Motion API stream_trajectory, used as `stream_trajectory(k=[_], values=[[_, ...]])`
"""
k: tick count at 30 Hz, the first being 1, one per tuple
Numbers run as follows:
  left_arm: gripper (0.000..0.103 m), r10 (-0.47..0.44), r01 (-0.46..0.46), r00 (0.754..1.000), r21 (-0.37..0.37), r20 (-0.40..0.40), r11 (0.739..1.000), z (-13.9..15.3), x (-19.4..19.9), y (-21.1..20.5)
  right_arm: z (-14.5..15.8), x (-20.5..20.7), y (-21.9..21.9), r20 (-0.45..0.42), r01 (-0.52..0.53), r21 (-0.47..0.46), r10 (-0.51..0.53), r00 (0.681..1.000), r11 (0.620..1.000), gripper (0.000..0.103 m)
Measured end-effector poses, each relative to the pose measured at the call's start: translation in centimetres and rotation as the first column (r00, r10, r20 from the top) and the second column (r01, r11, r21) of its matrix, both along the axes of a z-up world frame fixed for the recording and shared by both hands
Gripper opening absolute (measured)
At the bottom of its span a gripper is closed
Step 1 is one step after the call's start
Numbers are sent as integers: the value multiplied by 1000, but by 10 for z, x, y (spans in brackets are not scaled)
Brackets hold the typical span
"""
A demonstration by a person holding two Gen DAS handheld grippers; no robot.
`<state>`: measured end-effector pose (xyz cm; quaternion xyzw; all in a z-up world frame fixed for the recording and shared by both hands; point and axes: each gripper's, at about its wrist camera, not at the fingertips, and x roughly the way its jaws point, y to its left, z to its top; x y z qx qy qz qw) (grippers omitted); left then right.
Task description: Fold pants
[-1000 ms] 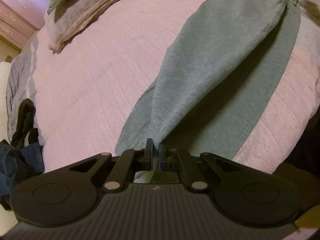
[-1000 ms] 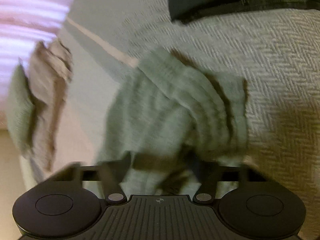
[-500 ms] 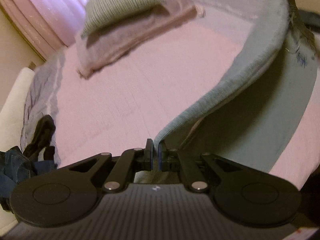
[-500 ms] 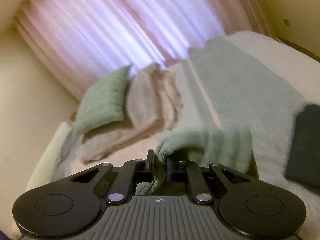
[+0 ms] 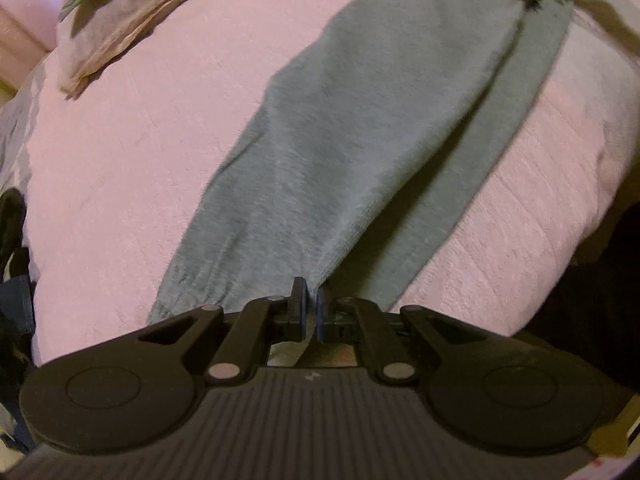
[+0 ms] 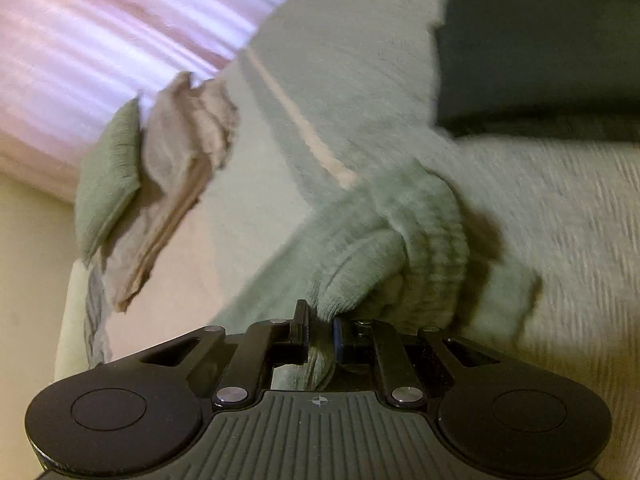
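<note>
The jaws of the left gripper point(image 5: 310, 312) are pinched tight on a thin edge of the grey-green fleece pants point(image 5: 360, 128), with only a sliver of cloth showing between the two black pads. From that pinch one pant leg runs away up and to the right across the bed, lifted clear of the leg beneath it, which lies flat on the pale pink quilted bedcover point(image 5: 140, 140) and throws a dark shadow between the two layers. The cuff end of the upper leg bunches just left of the jaws.

The jaws of the right gripper point(image 6: 320, 330) are closed narrowly on a thick fold of the same pants' ribbed, gathered waistband point(image 6: 408, 240), which bulges up just beyond the pads and is blurred. The rest of the garment trails down and to the left onto the bed.

Further out, a green ribbed cushion point(image 6: 108, 172) leans on a crumpled beige pillow point(image 6: 180, 152) near pink pleated curtains point(image 6: 100, 40). A dark folded cloth point(image 6: 540, 60) lies on a pale herringbone-weave blanket point(image 6: 580, 220) to the right. At the left edge of the left wrist view some dark clothing point(image 5: 14, 288) hangs off the bed.
</note>
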<state>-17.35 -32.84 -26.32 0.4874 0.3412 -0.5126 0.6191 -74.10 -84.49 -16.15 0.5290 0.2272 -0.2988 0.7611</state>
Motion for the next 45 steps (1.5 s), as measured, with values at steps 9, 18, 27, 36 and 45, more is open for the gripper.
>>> stream_trajectory(k=[9,18,27,36,45], values=[[3,96,-94,994,-51,52,994,39,16,15,22,-6,6,-7,-51,3,51,999,999,7],[3,0,2,994,-20,112,1000,16,-17,18,-11,-20,15,-81,-86,50,89,993,995,7],[9,185,-185,983,50,-12,982,-31,-20,55,-10,-21,24,-158,-93,26,96,983,995,8],[34,585,-614,783,-119,-212,780,-18,128,44,-1,31,59,-433,-101,-174,16,901,980,8],[23,576,-659,679,-30,-455,752,-65,188,30,20,58,67,-478,5,-189,-97,873,982,9]])
